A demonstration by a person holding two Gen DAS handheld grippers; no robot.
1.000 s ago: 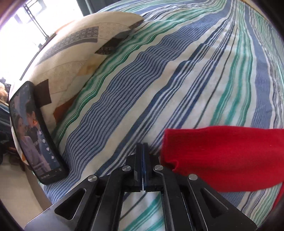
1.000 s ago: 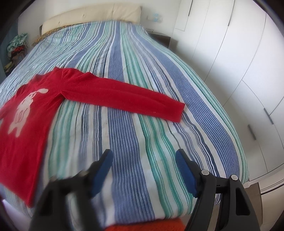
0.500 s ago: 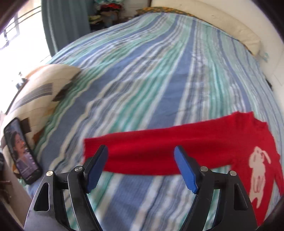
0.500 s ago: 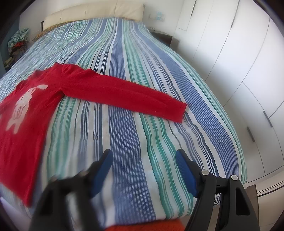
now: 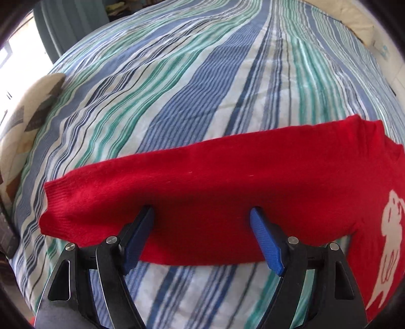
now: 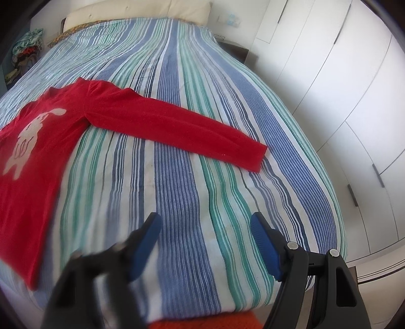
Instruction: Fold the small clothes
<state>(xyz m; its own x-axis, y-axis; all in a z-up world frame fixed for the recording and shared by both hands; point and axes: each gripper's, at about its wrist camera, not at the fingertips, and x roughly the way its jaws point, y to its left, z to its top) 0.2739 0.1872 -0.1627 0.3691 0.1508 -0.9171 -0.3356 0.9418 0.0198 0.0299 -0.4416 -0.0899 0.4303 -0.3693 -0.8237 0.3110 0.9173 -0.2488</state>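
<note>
A small red sweater point(image 6: 33, 157) with a white animal print lies flat on the striped bedspread point(image 6: 182, 192), both sleeves spread out. One sleeve point(image 5: 202, 182) runs across the left wrist view. My left gripper point(image 5: 201, 211) hangs open over its middle; both blue pads stand wide apart and grip nothing. The cuff point(image 5: 58, 202) lies to the left of the fingers. In the right wrist view the other sleeve point(image 6: 177, 126) reaches towards the right edge of the bed. My right gripper point(image 6: 205, 217) is open over bare bedspread, well short of that sleeve.
A patterned cushion point(image 5: 25, 114) lies at the bed's left edge. White wardrobe doors point(image 6: 329, 88) run along the right side, with a cream headboard point(image 6: 139, 10) at the far end. Piled clothes point(image 6: 25, 48) sit far left. Something orange-red point(image 6: 202, 321) shows at the bottom edge.
The left gripper was shut beside the cuff. It has opened and moved along the sleeve, away from the cushion and phone, and now spans the sleeve's middle. The right gripper has hardly moved.
</note>
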